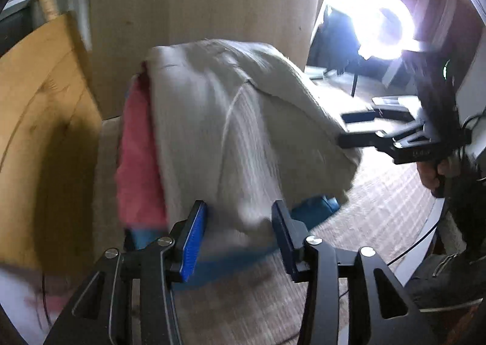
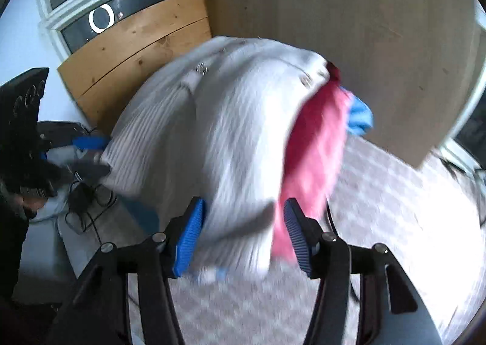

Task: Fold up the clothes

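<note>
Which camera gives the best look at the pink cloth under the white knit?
The right wrist view: the pink cloth hangs broadly exposed beside the white knit. The left wrist view shows only a narrow, shadowed strip at the knit's left edge.

A pale ribbed knit garment [image 1: 231, 120] hangs bunched and lifted above the bed cover, blurred, with a pink cloth [image 1: 136, 162] pressed on its side at 9 o'clock in the left view and a blue cloth [image 2: 360, 115] peeking out behind it at 2 o'clock in the right view.
</note>
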Demonstrator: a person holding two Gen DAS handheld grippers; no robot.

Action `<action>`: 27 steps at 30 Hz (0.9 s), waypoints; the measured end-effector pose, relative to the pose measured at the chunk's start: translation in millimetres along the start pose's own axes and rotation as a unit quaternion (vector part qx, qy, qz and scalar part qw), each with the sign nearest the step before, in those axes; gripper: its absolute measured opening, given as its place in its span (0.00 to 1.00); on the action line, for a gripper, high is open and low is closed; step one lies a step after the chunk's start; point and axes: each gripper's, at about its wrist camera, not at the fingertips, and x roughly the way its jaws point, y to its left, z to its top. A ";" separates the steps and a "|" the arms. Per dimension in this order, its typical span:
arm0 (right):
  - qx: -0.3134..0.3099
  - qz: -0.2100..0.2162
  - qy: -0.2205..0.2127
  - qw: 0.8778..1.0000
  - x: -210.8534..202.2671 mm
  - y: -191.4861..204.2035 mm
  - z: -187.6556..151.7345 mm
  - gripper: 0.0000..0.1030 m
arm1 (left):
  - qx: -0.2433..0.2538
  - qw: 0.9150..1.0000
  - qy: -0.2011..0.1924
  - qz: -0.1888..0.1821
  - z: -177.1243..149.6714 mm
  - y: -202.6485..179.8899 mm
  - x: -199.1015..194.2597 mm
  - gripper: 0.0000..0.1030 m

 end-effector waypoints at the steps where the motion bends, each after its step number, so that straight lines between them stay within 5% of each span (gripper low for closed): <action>1: 0.011 0.002 -0.003 1.000 -12.7 -2.0 -11.7 0.52 | -0.013 1.000 -0.003 0.014 -9.9 3.3 -11.2 0.43; 6: 0.070 -0.039 -0.019 0.997 -55.4 -9.4 -63.2 0.63 | -0.043 0.998 -0.016 0.035 -29.8 2.7 -24.3 0.45; 12: 0.150 -0.038 -0.002 0.988 -50.6 -24.0 -73.6 0.63 | -0.041 0.998 -0.037 0.029 -24.5 -14.1 -11.3 0.47; 15: 0.156 -0.051 -0.021 0.986 -61.0 -15.6 -78.7 0.63 | -0.020 0.998 -0.040 0.041 -15.7 -32.1 -3.9 0.47; 18: 0.147 -0.073 -0.042 0.986 -71.4 -4.5 -87.0 0.63 | -0.011 0.998 -0.037 0.042 -17.0 -49.2 1.3 0.60; 23: 0.122 -0.122 -0.015 0.985 -70.0 7.8 -107.3 0.64 | -0.036 0.999 -0.013 0.033 -42.6 -71.2 3.9 0.73; 27: 0.136 -0.124 -0.002 0.983 -71.1 3.6 -124.9 0.64 | -0.063 0.997 0.001 0.037 -67.7 -91.7 5.6 0.73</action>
